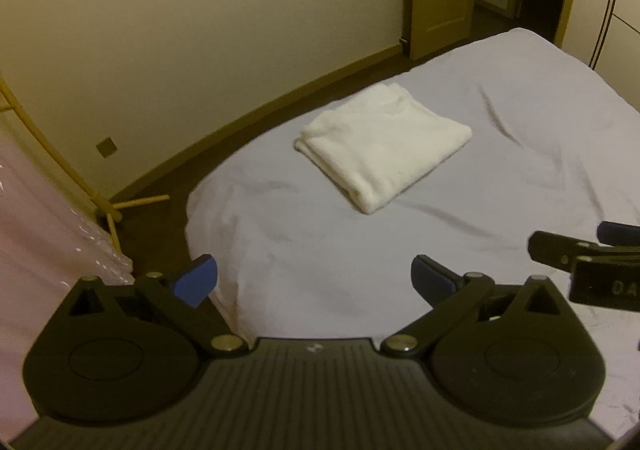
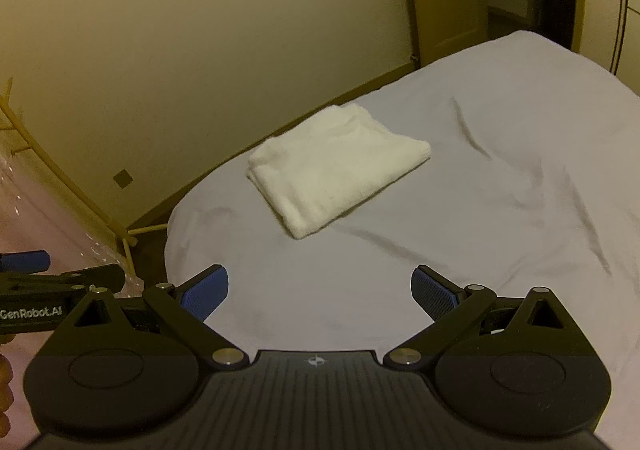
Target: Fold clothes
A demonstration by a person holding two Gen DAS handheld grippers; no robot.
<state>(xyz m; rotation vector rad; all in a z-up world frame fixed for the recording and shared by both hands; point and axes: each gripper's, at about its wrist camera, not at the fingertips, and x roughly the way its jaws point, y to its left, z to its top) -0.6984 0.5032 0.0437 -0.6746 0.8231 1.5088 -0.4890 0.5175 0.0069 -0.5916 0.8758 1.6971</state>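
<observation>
Beyond the left gripper (image 1: 314, 280), whose fingers stand spread wide with nothing between them, a white garment (image 1: 382, 144) lies folded into a neat, thick rectangle on the bed (image 1: 520, 170) — well ahead of both pairs of fingers. Further right, the right gripper (image 2: 320, 292) is likewise agape and empty. That piece lies as folding would leave it; no other loose clothes show — whether more remain cannot be told.

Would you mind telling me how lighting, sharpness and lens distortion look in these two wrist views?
Left wrist view: dim, yellowish light; fisheye bends the baseboard and pale bed sheet; the folded white fluffy garment is slightly soft, and the open left tool is sharper. Right wrist view: same warm cast and curved edges; garment soft, open right tool crisp; no glare.
</observation>
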